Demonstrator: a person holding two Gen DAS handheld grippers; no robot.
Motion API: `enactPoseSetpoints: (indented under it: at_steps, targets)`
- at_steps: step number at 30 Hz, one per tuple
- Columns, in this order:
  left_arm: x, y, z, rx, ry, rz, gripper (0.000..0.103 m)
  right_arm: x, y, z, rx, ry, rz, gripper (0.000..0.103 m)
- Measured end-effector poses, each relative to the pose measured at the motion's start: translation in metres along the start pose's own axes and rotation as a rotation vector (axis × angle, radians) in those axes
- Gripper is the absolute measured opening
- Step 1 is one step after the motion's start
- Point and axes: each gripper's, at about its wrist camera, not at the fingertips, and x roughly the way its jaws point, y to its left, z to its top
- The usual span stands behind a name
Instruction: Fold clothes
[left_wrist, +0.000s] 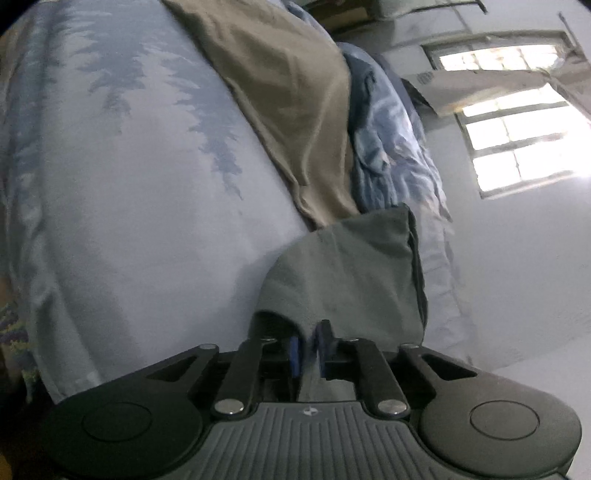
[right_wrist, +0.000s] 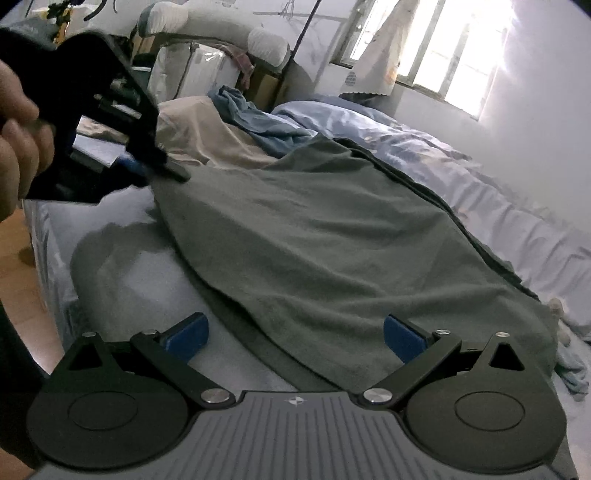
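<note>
Your left gripper (left_wrist: 308, 345) had its blue pads pinched tight on a corner of the soft grey-green fleece garment (right_wrist: 332, 236), prob. to lift that edge for a fold. Your right gripper (right_wrist: 295, 338) hung wide apart, holding nothing, over the near hem. Garment lay spread w/ wrinkles on the pale blue printed bedsheet (left_wrist: 129, 184).

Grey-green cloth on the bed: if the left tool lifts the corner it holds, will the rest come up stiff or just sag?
Likely floppy: the grey-green cloth drapes in soft wrinkles over the bed, and the corner pinched in the left tool already folds over. It looks fairly thick and napped, so probably not slippery. With the right tool open, expect the unheld side to drag.
</note>
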Motion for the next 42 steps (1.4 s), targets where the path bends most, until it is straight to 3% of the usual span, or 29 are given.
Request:
enactPoseSetpoints:
  at_steps: [5, 15, 23, 25, 26, 27, 42]
  targets:
    - [-0.012, 0.002, 0.009, -0.035, -0.105, -0.052, 0.013, 0.000, 0.002, 0.002, -0.003, -0.013, 0.021, 0.101]
    - [-0.005, 0.013, 0.008, -0.050, -0.094, 0.025, 0.030, 0.000, -0.006, -0.001, 0.071, 0.005, 0.039, 0.101]
    - [0.012, 0.011, 0.005, -0.002, -0.041, -0.001, 0.031, -0.003, -0.005, -0.003, 0.079, 0.009, 0.047, 0.101]
    - [0.014, 0.009, 0.004, 0.019, -0.033, 0.002, 0.028, -0.003, -0.005, -0.003, 0.075, 0.009, 0.047, 0.101]
    - [0.015, 0.007, 0.004, 0.030, -0.028, 0.004, 0.021, -0.004, -0.004, -0.004, 0.073, 0.009, 0.047, 0.101]
    - [0.014, 0.006, 0.003, 0.036, -0.027, 0.000, 0.006, -0.004, -0.004, -0.004, 0.066, 0.008, 0.047, 0.101]
    - [-0.003, -0.006, 0.006, 0.036, -0.039, -0.107, 0.001, 0.014, 0.035, 0.023, -0.065, -0.022, 0.034, 0.101]
